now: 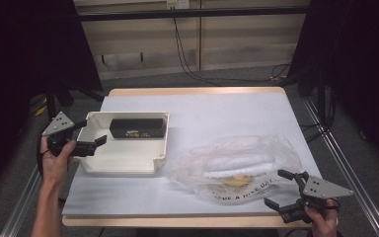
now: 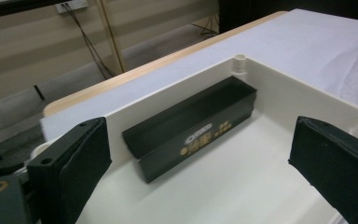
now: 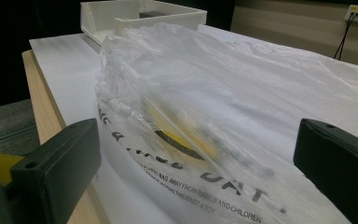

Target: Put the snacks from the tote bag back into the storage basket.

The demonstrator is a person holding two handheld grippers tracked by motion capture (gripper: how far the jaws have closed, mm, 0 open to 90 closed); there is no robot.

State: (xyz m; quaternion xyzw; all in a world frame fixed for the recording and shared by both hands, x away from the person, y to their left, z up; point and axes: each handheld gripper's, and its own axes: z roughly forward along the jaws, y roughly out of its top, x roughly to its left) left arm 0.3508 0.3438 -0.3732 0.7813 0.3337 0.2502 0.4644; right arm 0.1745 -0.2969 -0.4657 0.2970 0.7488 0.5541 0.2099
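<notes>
A long black box [image 1: 137, 127] with gold print lies inside a cream plastic tray [image 1: 123, 157] on the left of the white table, against the tray's far wall. My left gripper [image 1: 96, 146] hovers at the tray's left rim, open and holding nothing. In the left gripper view the black box [image 2: 191, 126] lies beyond the wide jaws of the left gripper [image 2: 199, 161], apart from them. A clear plastic bag [image 1: 242, 165] with white and yellow contents lies at front right. My right gripper [image 1: 275, 187] stands open at the bag's near corner, and the bag [image 3: 205, 93] spreads between and past its jaws.
The tray [image 3: 140, 14] stands beyond the bag in the right gripper view. The table's wooden front edge [image 1: 177, 221] runs close to both hands. Cables [image 1: 187, 64] trail on the floor behind the table, and dark stands flank it on both sides.
</notes>
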